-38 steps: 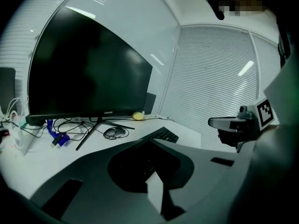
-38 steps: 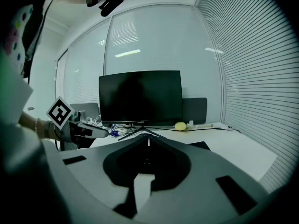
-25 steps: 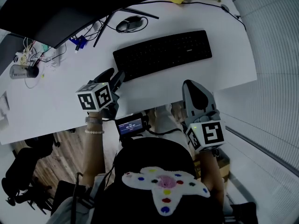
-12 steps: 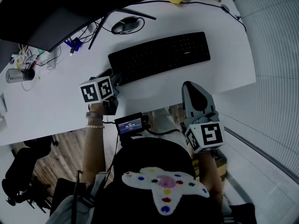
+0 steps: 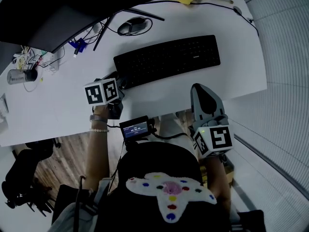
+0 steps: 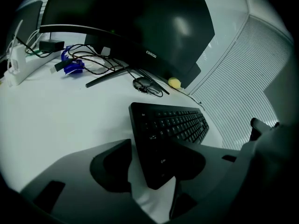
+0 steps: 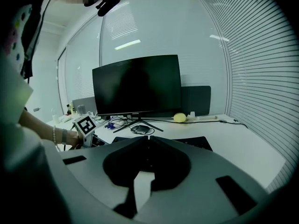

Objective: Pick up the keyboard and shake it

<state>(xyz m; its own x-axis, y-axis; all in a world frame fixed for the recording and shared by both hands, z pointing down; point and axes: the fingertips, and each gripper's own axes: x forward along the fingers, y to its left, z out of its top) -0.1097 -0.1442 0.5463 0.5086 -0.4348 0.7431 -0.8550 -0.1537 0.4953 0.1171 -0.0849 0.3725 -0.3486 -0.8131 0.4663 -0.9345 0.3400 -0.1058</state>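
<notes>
As the left gripper (image 5: 119, 81), jaws just opened to their widest, straddles its 8 o'clock corner without pressing, black keyboard (image 5: 169, 59) lying flat on white desk (image 5: 63, 110), right gripper (image 5: 203, 93) at keyboard's 5 o'clock, apart from it, jaws closed together, empty.

Dim, bluish light; strong fisheye warping, dark corners

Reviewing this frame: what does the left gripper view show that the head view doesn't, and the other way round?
Left gripper view only: the left tool, its jaws having just been opening, now apart with a corner of the keyboard between them. Head view only: the wooden floor and the small screen at the person's chest. Both: keyboard, monitor, yellow object.
</notes>
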